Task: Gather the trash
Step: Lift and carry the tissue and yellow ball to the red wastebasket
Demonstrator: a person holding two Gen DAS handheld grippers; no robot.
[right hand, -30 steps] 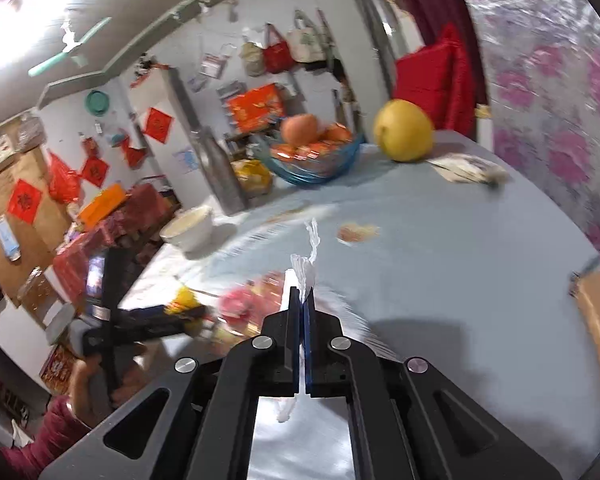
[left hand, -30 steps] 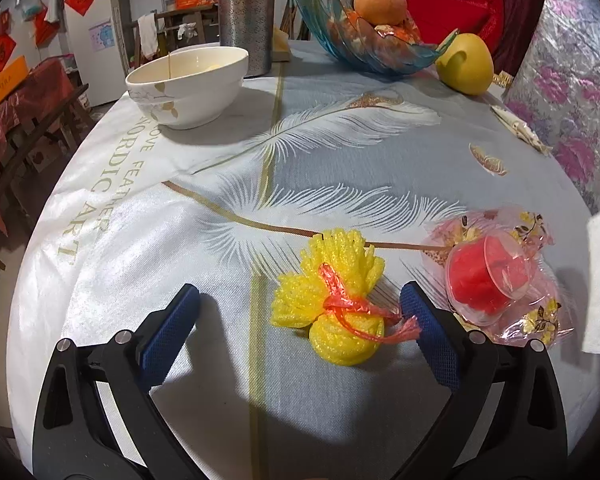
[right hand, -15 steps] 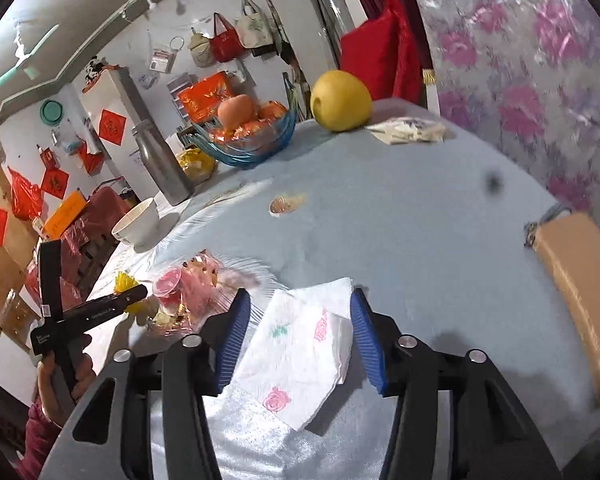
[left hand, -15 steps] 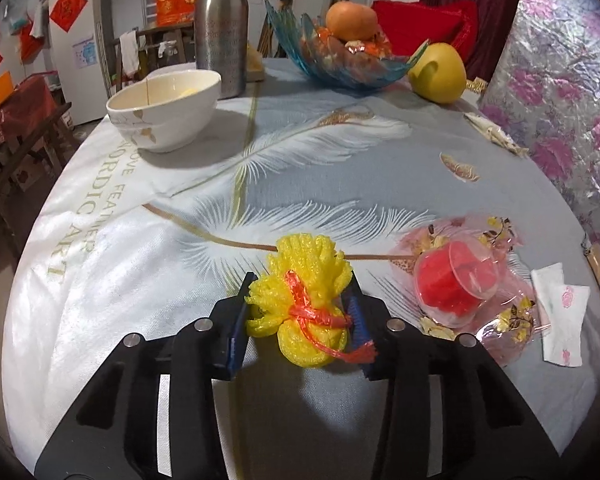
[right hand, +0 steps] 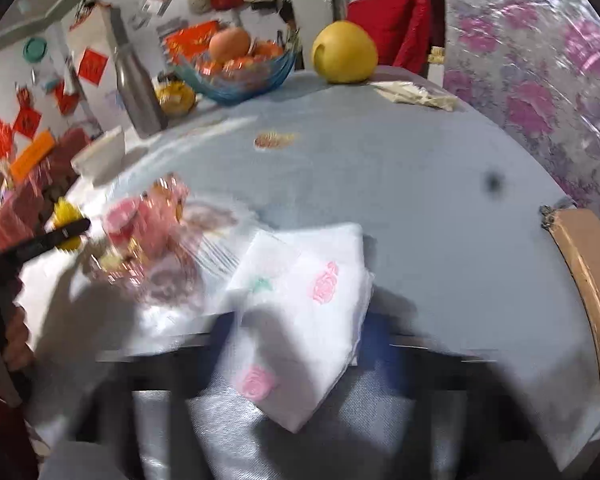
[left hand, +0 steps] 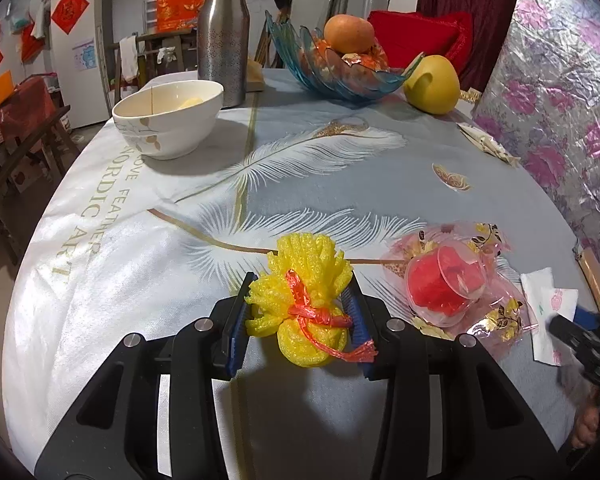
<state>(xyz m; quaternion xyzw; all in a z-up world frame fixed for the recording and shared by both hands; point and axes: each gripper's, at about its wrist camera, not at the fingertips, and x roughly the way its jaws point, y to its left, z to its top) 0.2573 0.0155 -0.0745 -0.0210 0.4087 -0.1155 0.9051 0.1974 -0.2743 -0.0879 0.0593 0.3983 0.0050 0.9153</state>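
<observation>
Your left gripper [left hand: 298, 322] has its blue pads pressed against both sides of the yellow foam-net bundle tied with an orange-red plastic strip [left hand: 302, 300]; the foam bulges above and below the pads, so you are clamped on it. The bundle rests on the grey tablecloth with white feather print [left hand: 300, 168], just left of the crumpled pink cellophane wrapper holding a red plastic cup [left hand: 446, 284].

Your right gripper [right hand: 300, 344] is heavily blurred. Its jaws have just been closing, with the white paper napkin printed with pink roses [right hand: 296, 320] between them. The napkin buckles upward between the two blue pads, which lie against its edges, so you are gripping it. From the left wrist view the same napkin [left hand: 548, 308] lies at the right edge of the cloth, beside the cellophane wrapper, with the right gripper's dark tip on it.

Farther out on the cloth stand a white ceramic bowl with gold leaf pattern [left hand: 168, 120], a tall brushed-steel bottle [left hand: 223, 36], a blue glass fruit dish holding an orange fruit [left hand: 332, 68] and a large yellow pomelo [left hand: 432, 84]. A flat crumpled pale wrapper [left hand: 486, 144] lies near the right edge, beside the silver foil with pink flowers [left hand: 560, 100].
</observation>
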